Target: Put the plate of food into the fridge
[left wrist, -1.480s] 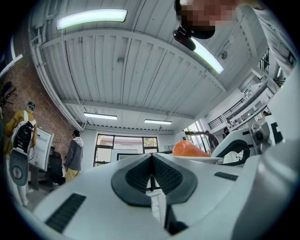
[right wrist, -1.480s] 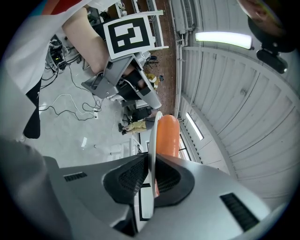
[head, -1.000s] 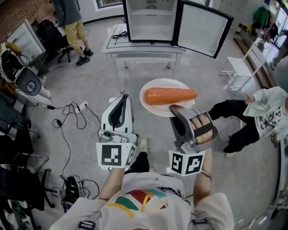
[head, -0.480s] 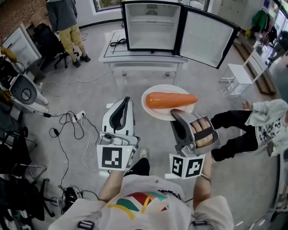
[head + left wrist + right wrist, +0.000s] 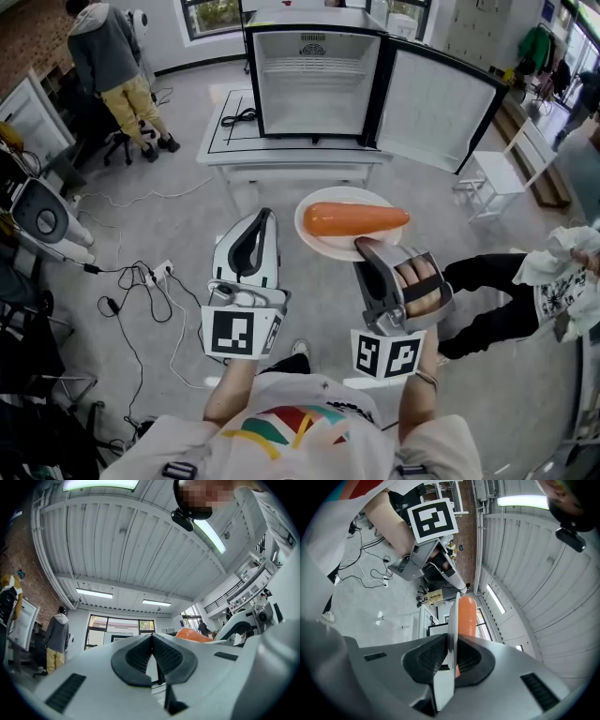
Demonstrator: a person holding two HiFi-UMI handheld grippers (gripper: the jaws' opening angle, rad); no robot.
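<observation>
A white plate (image 5: 315,240) carries a long orange carrot-like food (image 5: 354,219) and hangs level in front of me. My right gripper (image 5: 371,249) is shut on the plate's near rim. In the right gripper view the plate (image 5: 452,616) stands edge-on between the pads, with the orange food (image 5: 467,613) beyond. My left gripper (image 5: 259,221) is shut and empty, just left of the plate; its pads (image 5: 161,651) meet at the tip. Ahead, the small fridge (image 5: 314,80) stands open on a low white table (image 5: 291,157), with its door (image 5: 441,103) swung out to the right.
A person (image 5: 108,52) stands at the back left by office chairs. Another person's legs (image 5: 492,291) stretch across the floor at the right. Cables (image 5: 141,281) trail over the floor at the left. A white stool (image 5: 497,173) stands right of the fridge door.
Both grippers and the plate have moved forward. The fridge and its table now sit nearer and larger in the head view. The grip on the plate looks the same.
</observation>
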